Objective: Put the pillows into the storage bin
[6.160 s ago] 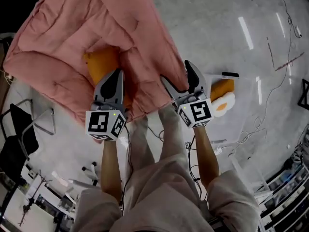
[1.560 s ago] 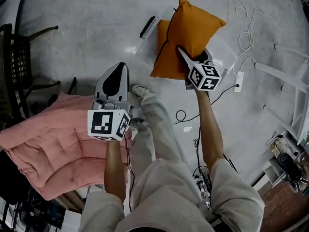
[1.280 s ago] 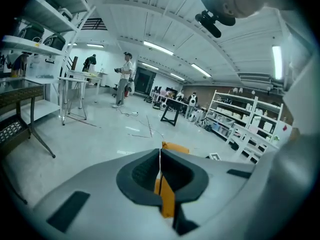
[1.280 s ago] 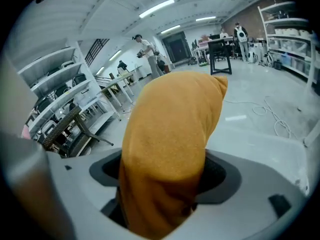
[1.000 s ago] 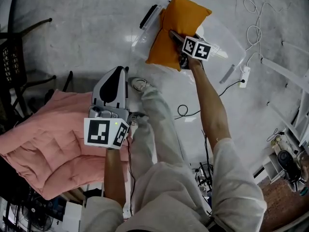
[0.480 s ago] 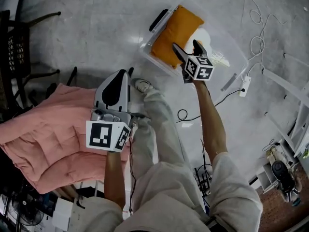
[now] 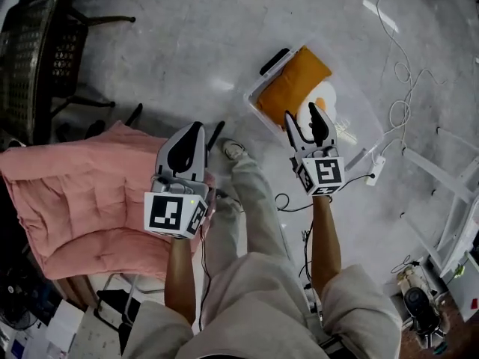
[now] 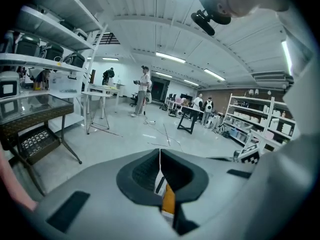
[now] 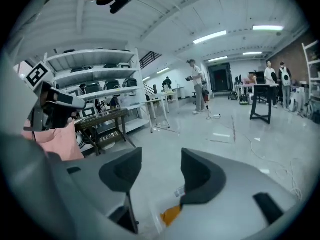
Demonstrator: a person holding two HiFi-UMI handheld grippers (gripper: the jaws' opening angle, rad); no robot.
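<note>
A clear storage bin (image 7: 353,83) stands on the floor. Inside it lie an orange pillow (image 7: 293,85) and a white egg-shaped pillow (image 7: 323,109). My right gripper (image 7: 304,120) hangs above the bin's near side, apart from both pillows. Its jaws have just been closing, but they stand open with nothing between them. The right gripper view shows that gap (image 9: 161,170) and a corner of the orange pillow (image 9: 171,215) below. My left gripper (image 7: 194,132) is shut and empty beside the pink quilt (image 7: 75,193). Its pads (image 8: 159,159) meet in the left gripper view.
A black wire chair (image 7: 45,43) stands at the far left. A power strip (image 7: 376,169) and cables lie right of the bin, near white frame legs (image 7: 449,200). The person's shoe (image 7: 233,149) rests between quilt and bin. Shelves (image 9: 95,79) and distant people show in the gripper views.
The right gripper let go of the orange pillow, which now lies in the bin, then rose and drew back with narrower jaws. The left gripper rose slightly, still shut.
</note>
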